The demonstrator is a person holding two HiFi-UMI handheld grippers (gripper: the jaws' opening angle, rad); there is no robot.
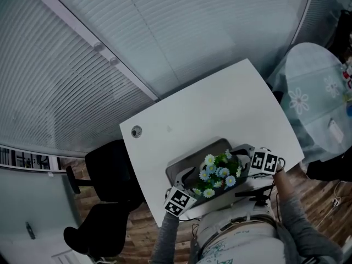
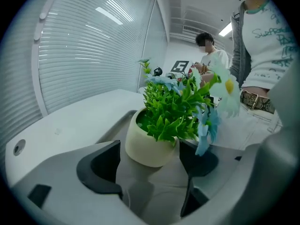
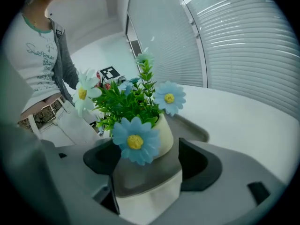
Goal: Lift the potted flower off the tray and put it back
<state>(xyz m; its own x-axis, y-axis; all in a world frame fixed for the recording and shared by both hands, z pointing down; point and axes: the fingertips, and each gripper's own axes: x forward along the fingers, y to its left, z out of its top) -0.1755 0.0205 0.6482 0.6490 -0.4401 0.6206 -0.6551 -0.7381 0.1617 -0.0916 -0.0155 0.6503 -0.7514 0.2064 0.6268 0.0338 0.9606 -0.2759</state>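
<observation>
The potted flower point(image 1: 219, 172), blue and white daisies in a cream pot point(image 2: 147, 146), stands upright on the grey tray point(image 1: 187, 161) near the white table's front edge. My left gripper point(image 1: 190, 187) is at the tray's near-left side. Its jaws are open, with the tips point(image 2: 150, 149) on either side of the pot's near side and thin gaps showing. My right gripper point(image 1: 246, 166) is at the tray's right. It is open too point(image 3: 144, 149), and the pot point(image 3: 161, 135) sits just beyond its tips. The tray's rim point(image 3: 145, 182) runs under its jaws.
The white table point(image 1: 220, 109) has a round cable hole point(image 1: 136, 131) at its left. Black chairs point(image 1: 104, 202) stand left of it. A round table with a flowered cloth point(image 1: 313, 92) is on the right. Blinds cover the wall behind. A second person point(image 2: 211, 50) sits far back.
</observation>
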